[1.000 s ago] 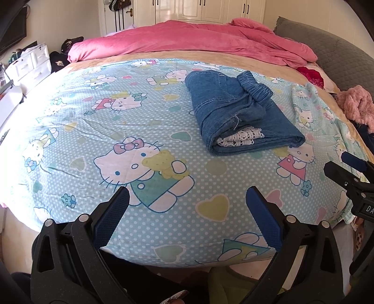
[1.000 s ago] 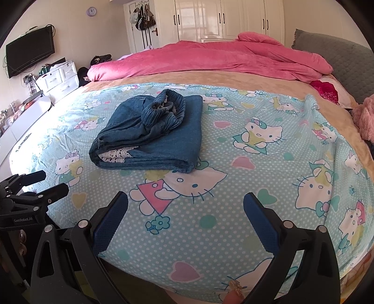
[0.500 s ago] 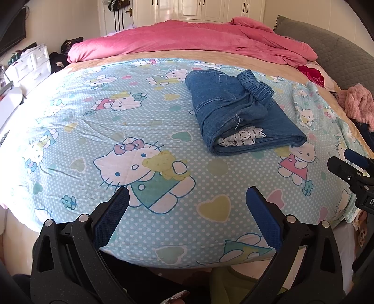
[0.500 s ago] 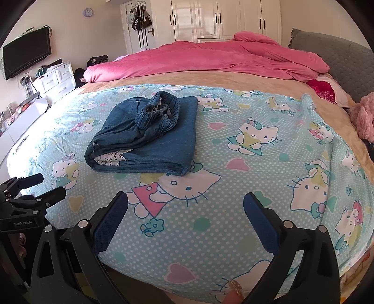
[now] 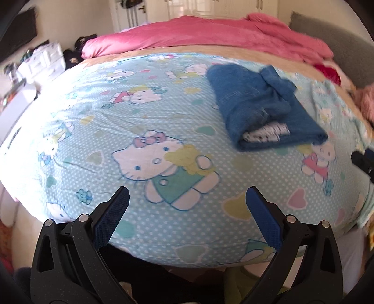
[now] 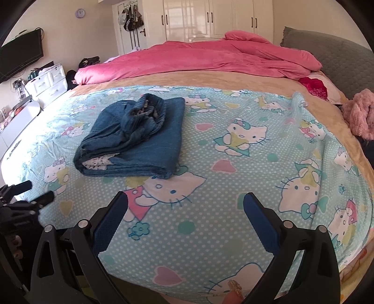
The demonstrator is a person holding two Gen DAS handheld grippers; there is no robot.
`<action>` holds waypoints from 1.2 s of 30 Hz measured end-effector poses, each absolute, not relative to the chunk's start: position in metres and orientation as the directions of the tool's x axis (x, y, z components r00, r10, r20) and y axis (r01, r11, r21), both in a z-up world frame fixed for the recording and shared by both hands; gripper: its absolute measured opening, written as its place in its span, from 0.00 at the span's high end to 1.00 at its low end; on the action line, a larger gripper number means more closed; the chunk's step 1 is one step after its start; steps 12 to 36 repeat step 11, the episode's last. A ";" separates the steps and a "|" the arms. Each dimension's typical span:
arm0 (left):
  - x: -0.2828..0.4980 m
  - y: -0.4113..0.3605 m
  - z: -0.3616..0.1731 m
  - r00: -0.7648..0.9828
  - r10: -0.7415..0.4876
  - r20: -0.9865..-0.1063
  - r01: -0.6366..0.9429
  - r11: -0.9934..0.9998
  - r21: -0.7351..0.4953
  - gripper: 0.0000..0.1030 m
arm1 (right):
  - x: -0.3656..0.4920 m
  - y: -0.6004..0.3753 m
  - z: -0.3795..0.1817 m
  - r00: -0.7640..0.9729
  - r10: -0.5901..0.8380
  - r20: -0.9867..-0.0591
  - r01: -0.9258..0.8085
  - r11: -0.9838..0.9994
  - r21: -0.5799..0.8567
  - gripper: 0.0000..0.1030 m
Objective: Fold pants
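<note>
Both tongs spread, empty | pants (image 6: 138,138) folded on sheet (image 6: 233,187) | left view blurred

Blue pants (image 6: 138,138) folded; on bed

Open sheet up front — one bundle in the way

The sheet (image 6: 233,187) lies bare between both spread tongs and the folded pants (image 6: 138,140); right of the pants it stays bare too — the pink duvet (image 6: 210,60) blocks the far side of the bed.

White wardrobe (image 6: 210,21) behind bed (image 6: 210,77)
</note>
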State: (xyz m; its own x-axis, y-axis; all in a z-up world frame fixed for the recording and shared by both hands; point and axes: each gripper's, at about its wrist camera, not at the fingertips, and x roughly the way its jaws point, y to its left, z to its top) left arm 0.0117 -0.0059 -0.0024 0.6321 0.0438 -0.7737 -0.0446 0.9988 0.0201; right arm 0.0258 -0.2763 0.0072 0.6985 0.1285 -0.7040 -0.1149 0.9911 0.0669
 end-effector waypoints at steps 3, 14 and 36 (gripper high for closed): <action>0.020 0.025 0.008 0.647 0.017 -0.763 -0.073 0.996 -0.040 0.09 | 0.036 -0.300 0.007 0.718 0.076 -0.691 -0.044 0.997 0.064 0.04; 0.130 0.183 -0.007 0.453 0.190 -0.871 -0.335 0.942 0.031 0.09 | 0.117 -0.464 0.004 0.672 -0.217 -0.708 0.320 0.947 0.014 0.04; 0.130 0.183 -0.007 0.453 0.190 -0.871 -0.335 0.942 0.031 0.09 | 0.117 -0.464 0.004 0.672 -0.217 -0.708 0.320 0.947 0.014 0.04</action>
